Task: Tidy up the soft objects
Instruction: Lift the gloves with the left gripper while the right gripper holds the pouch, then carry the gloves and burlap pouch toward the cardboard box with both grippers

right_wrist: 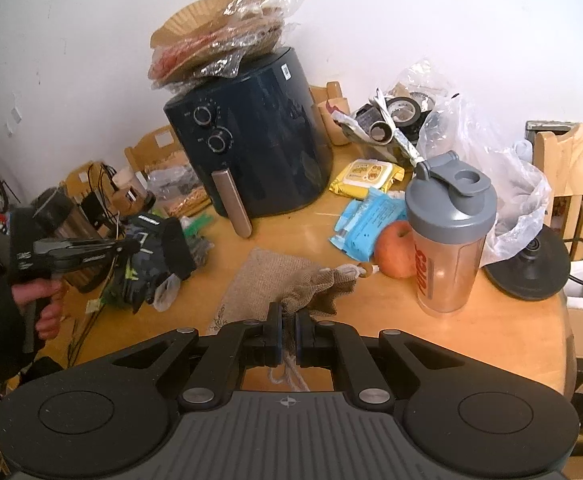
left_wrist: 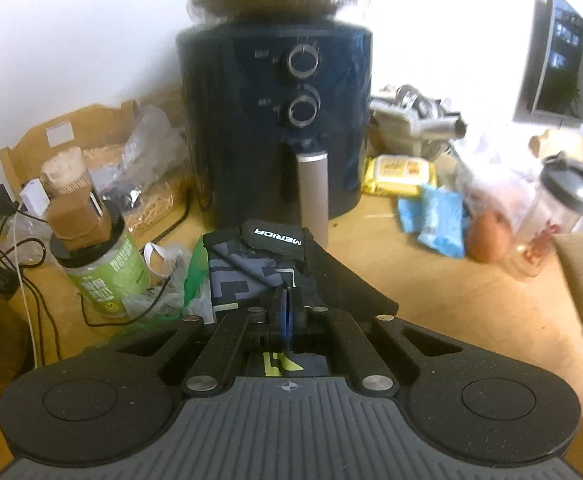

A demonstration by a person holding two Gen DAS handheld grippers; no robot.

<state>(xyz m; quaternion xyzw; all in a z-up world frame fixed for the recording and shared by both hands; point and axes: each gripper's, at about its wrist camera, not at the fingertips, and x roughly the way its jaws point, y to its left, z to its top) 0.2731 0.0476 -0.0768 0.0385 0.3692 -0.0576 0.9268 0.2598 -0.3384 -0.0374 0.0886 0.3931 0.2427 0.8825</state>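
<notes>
Left gripper point(right_wrist: 127, 246) jaws pinch the glove point(left_wrist: 251, 268), hanging clear of the bench point(right_wrist: 371, 320). Right gripper point(right_wrist: 287, 334) jaws clamp the burlap bag point(right_wrist: 275, 280) mouth; bag lies to the glove's right.

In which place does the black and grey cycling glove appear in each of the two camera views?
Left wrist view: the glove is at centre, just beyond the left gripper, which is shut on it.
Right wrist view: the glove is at the left edge, hanging from the left gripper above the table.
Shared landmark: the dark air fryer behind it.
</notes>
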